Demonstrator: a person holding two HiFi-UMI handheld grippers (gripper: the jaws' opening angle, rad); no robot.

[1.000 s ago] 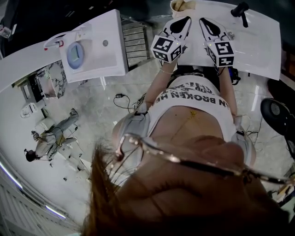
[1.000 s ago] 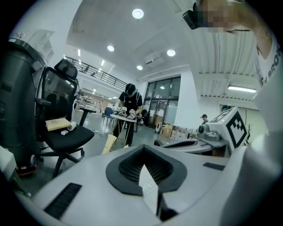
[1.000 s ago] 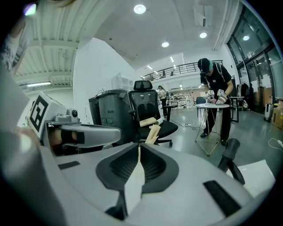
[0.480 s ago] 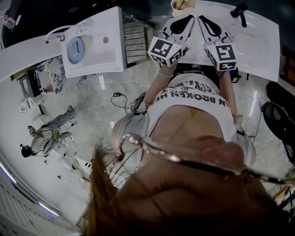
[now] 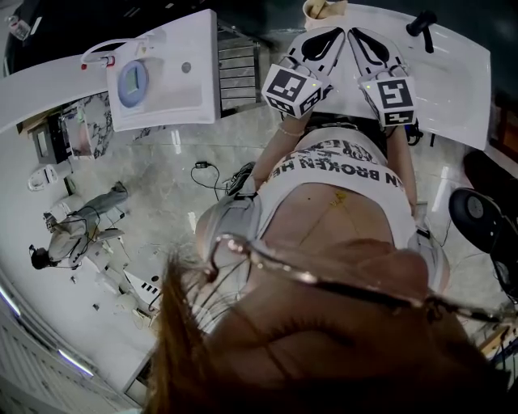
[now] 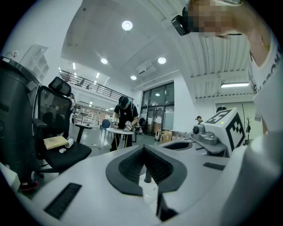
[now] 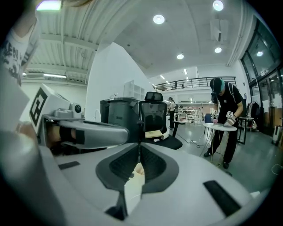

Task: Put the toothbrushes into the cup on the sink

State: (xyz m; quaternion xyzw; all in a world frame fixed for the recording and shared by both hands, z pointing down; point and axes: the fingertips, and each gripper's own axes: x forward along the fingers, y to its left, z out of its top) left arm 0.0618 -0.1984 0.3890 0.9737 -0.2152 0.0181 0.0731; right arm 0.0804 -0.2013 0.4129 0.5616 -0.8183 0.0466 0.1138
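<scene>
While clenched on nothing (left gripper (image 5: 328, 34), right gripper (image 5: 356, 34) alike), reckon toothbrushes light, stiff, slippery; best pinched mid-handle, though unseen here.

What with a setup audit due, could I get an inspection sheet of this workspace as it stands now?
Surface: white sink with a black faucet.
Job's things: cup at the sink's far edge; toothbrushes not made out.
Clutter: nothing seen.
Grippers: left gripper and right gripper side by side over the sink, fingers shut, nothing held.
Cables: loose cable on the floor.
Surroundings: second sink unit at left, bystander on the floor, black chair at right.
</scene>
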